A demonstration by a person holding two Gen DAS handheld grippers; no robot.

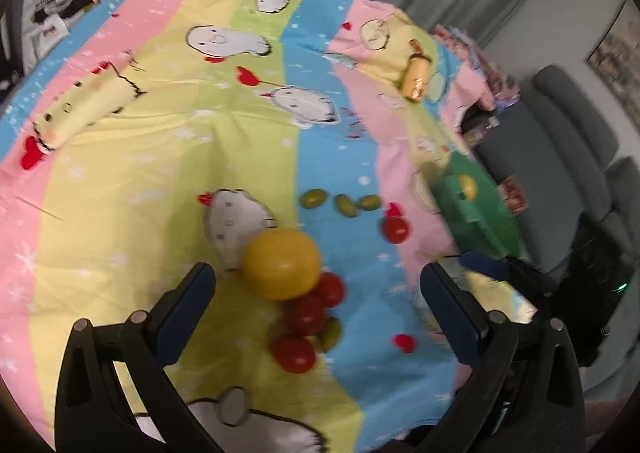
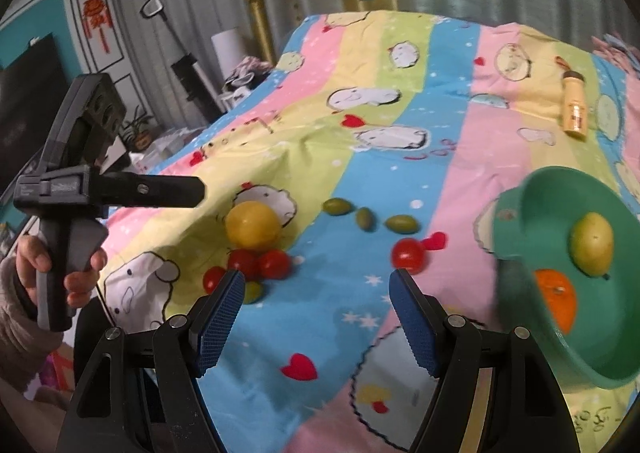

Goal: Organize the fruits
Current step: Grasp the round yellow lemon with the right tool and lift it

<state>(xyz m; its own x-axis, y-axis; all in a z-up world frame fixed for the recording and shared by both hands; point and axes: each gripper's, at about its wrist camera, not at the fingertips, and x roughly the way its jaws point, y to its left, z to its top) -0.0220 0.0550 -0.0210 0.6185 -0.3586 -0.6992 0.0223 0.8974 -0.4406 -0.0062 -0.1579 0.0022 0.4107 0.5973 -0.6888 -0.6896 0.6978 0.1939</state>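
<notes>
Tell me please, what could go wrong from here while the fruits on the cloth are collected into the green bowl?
The red tomatoes lie packed against the big yellow fruit, so the open left hand-held gripper may nudge one and scatter the rest. The cloth is wrinkled and uneven, so round fruit may roll. The green bowl appears tilted, and the orange sits near its lower side, so it could slip out.

Green bowl [image 1: 476,209] smeared by motion blur in left wrist view, right part hidden behind right gripper [image 1: 480,265], contents mostly unreadable. Orange [image 2: 556,303] half hidden by bowl's near wall. Green olive [image 2: 253,292] partly behind blue finger pad [image 2: 220,323]. Bottle [image 1: 416,73] label too small to read.
</notes>
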